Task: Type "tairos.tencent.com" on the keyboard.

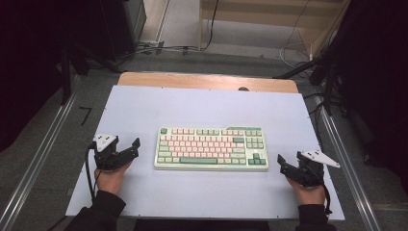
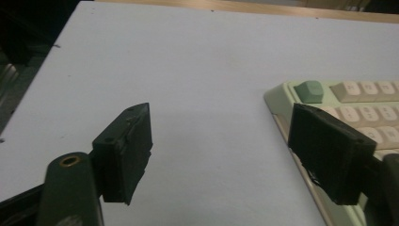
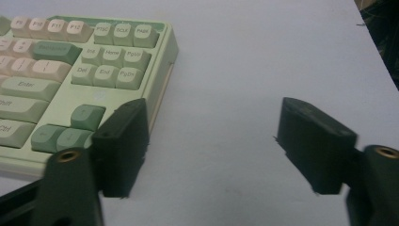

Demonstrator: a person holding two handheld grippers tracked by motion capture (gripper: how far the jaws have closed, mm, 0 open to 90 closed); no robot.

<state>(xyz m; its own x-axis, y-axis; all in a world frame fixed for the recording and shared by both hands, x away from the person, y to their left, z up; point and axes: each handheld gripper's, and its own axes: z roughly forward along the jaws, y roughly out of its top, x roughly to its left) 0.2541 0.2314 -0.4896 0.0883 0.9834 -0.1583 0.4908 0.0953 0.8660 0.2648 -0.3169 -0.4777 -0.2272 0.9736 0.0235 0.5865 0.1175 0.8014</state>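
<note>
Mint-green plastic framed the keyboard (image 1: 211,148), which lay flat near the middle of the table (image 1: 144,106), its long side parallel to the near edge, with rows of pale pink and cream keycaps and darker green accent keys. Each of the person's hands held a black two-jaw tool: the left gripper (image 1: 126,149) sat just off the keyboard's left end, the right gripper (image 1: 284,164) just off its right end, both with jaws spread wide and nothing between them. Judging from that flanking stance, the work stood at the approach, before any contact with the keyboard. A next move would likely call for bringing each gripper in to the case's short ends and closing evenly on the rigid shell, not on the loose-fitting caps. The left gripper's view showed a rounded green corner key (image 2: 308,91) beside one blocky, matte jaw. The tabletop was a smooth, pale lavender sheet over a wooden board.
</note>
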